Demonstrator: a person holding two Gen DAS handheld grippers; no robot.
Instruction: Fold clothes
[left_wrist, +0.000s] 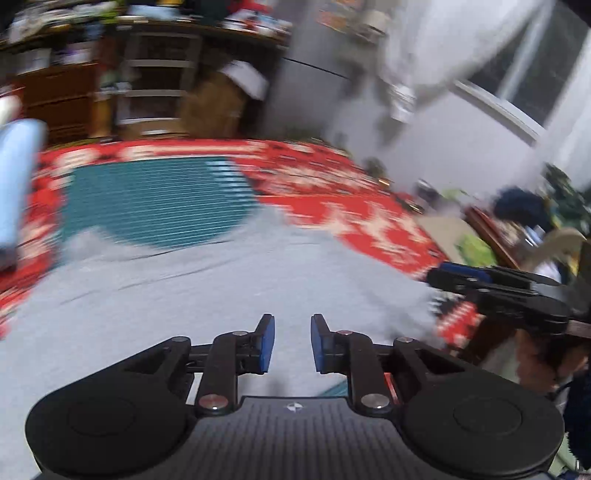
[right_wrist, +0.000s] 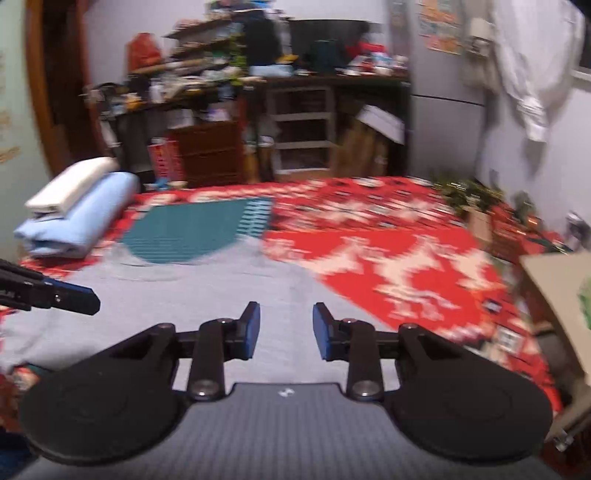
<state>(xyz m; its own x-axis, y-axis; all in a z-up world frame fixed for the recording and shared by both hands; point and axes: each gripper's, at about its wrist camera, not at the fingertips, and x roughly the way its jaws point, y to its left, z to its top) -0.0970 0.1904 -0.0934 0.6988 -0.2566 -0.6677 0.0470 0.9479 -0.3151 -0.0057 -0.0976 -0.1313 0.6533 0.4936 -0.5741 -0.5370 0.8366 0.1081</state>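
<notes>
I see both the left gripper (left_wrist: 292, 343) and right gripper (right_wrist: 286, 330) with jaws parted, empty, above the soft, limp grey garment (left_wrist: 192, 291); I'd pinch its edge corners.

Ahead of the right gripper (right_wrist: 286, 328) the grey garment (right_wrist: 207, 295) lies flat, open to pass over. Folded blue and white bundles (right_wrist: 77, 210) stand far left; a cardboard box (right_wrist: 554, 295) crowds its right.

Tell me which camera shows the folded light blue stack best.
The right wrist view: the folded light blue stack, with a white piece on top, sits whole at the bed's far left. The left wrist view catches only a blurred blue edge.
</notes>
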